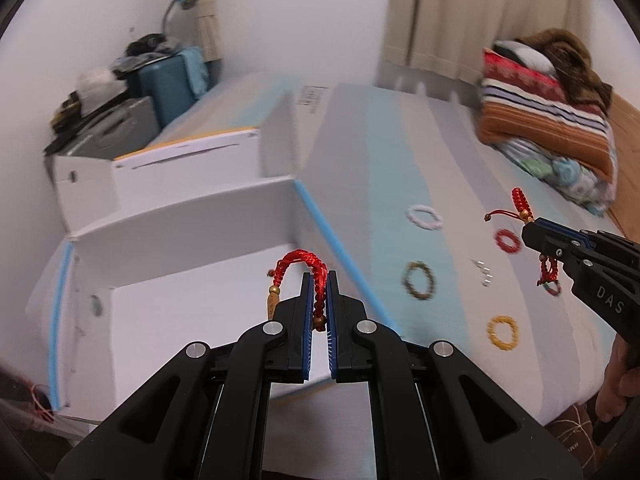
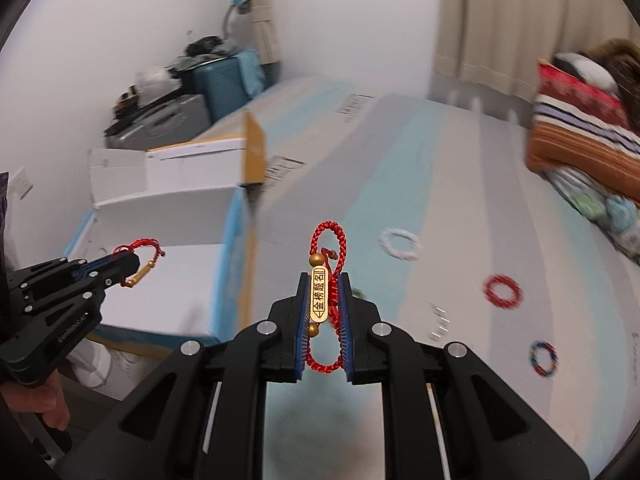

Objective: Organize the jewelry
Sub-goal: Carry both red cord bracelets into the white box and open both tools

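Observation:
My left gripper (image 1: 319, 280) is shut on a red braided cord bracelet (image 1: 298, 260) with a gold charm, held over the open white cardboard box (image 1: 192, 300). In the right wrist view that same left gripper (image 2: 134, 258) hangs above the box (image 2: 180, 280). My right gripper (image 2: 324, 280) is shut on a second red cord bracelet (image 2: 330, 240) with a gold bar charm, above the striped bed cover (image 2: 420, 200). The right gripper (image 1: 528, 226) also shows at the right edge of the left wrist view. Several bead bracelets lie on the cover: white (image 1: 425, 217), red (image 1: 507, 240), dark (image 1: 418, 280), yellow (image 1: 502, 332).
A second open white box (image 1: 160, 168) stands behind the first. Folded blankets and pillows (image 1: 552, 112) pile up at the back right. A teal suitcase (image 1: 168, 80) and clutter sit by the far wall. Small silver pieces (image 1: 482, 272) lie on the cover. A multicolour bracelet (image 2: 543, 358) lies near right.

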Action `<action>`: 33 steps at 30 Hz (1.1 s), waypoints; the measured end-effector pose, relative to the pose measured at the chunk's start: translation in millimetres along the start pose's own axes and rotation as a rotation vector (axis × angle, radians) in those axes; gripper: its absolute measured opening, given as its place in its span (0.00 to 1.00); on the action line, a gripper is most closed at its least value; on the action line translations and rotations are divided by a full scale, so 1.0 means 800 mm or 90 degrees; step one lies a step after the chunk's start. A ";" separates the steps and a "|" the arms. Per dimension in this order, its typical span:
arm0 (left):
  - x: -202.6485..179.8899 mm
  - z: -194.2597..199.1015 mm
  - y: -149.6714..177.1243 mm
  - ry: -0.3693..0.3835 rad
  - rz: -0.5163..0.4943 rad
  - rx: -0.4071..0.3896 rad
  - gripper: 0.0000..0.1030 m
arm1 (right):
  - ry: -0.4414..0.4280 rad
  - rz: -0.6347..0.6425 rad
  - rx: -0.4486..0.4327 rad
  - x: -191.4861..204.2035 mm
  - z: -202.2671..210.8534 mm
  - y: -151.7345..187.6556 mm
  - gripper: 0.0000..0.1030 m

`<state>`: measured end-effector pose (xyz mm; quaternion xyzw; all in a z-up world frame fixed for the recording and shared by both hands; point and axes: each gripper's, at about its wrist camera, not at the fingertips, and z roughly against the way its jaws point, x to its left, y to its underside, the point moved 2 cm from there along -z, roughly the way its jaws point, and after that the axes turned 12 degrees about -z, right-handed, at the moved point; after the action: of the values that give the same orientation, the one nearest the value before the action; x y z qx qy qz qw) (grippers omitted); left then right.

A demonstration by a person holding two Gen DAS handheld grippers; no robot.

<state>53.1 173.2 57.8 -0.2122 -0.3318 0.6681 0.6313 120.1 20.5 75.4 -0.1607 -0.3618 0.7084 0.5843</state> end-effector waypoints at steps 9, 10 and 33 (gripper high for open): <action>0.101 -0.002 0.031 -0.054 0.052 0.034 0.05 | -0.068 0.075 0.036 0.127 -0.049 -0.005 0.12; 0.110 -0.003 0.035 -0.057 0.059 0.040 0.05 | -0.073 0.083 0.043 0.138 -0.055 -0.003 0.12; 0.210 -0.077 0.126 -0.019 0.155 0.244 0.06 | -0.029 0.126 0.298 0.230 -0.201 0.057 0.15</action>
<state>6.5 351.3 -33.3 -0.1168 -0.1798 0.7932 0.5699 143.4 244.0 -31.1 -0.0395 -0.1833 0.8303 0.5248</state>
